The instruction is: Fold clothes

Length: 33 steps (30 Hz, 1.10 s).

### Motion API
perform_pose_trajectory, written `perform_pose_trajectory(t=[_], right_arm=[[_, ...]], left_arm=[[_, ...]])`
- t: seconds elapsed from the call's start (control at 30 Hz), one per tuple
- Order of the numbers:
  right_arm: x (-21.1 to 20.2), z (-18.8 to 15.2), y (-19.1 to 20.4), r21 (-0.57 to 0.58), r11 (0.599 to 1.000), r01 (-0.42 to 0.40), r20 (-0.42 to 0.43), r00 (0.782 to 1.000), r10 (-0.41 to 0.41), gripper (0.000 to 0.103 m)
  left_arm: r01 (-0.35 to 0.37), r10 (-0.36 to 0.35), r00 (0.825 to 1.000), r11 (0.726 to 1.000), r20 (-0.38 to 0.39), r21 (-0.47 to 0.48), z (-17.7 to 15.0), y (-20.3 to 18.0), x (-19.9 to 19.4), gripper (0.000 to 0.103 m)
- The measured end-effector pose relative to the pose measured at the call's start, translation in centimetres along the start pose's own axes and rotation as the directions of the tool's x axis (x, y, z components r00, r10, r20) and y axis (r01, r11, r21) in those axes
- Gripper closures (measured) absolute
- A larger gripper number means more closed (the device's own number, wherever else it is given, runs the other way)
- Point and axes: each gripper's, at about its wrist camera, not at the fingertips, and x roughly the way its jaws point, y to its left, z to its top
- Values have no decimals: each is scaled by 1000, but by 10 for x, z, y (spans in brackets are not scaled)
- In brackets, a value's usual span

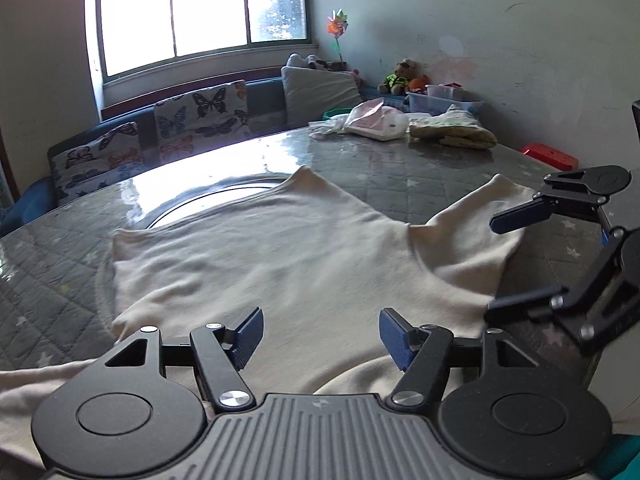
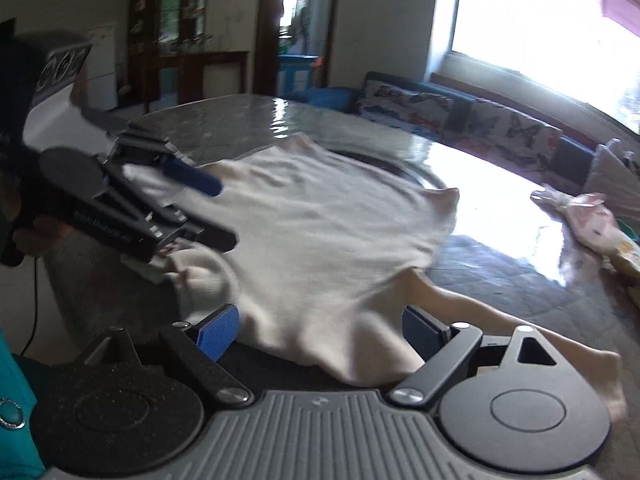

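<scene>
A cream garment [image 1: 280, 248] lies spread on the glass-topped table [image 1: 400, 168], with a sleeve or corner reaching toward the right. My left gripper [image 1: 321, 336] hovers open over the garment's near edge, nothing between its blue pads. At the right, the right gripper [image 1: 516, 260] stands open beside the garment's right sleeve. In the right wrist view the same garment [image 2: 320, 232] fills the middle. My right gripper [image 2: 320, 332] is open above its near hem. The left gripper [image 2: 216, 210] is open over the cloth's left side, held by a hand [image 2: 36, 228].
At the table's far side lie a pink-white bag bundle [image 1: 380, 120] and a folded yellowish cloth [image 1: 452, 132]. A red box [image 1: 550, 156] sits past the right edge. A sofa with butterfly cushions [image 1: 200, 116] runs behind the table under the window.
</scene>
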Motion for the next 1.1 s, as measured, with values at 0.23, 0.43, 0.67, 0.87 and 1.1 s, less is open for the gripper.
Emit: perform_pose_trajectory(t=[0.23,0.43,0.67,0.87,1.1], right_arm=[[-21,-20,-70,263,945,196,-14,980,-199,16],[-33,-47,-135,453,813,365,-87,926,-368,27],[-24,-69,-176,575,716,395,-138,910,-391,45],[-21,-68,-177,564,715,414,-140,901,-411,78],[-33,-65,-180,589,705,394,-107,903,-415,98]], left_arm=[[59,-59,998,998,9,19,10,-20,11,35],[96,-96,995,994,2,43,16,-36,19,35],[129,-128,992,989,-10,69,21,-51,27,35],[135,-134,991,988,-19,81,25,-58,34,31],[174,-172,985,980,-28,95,30,-68,46,31]])
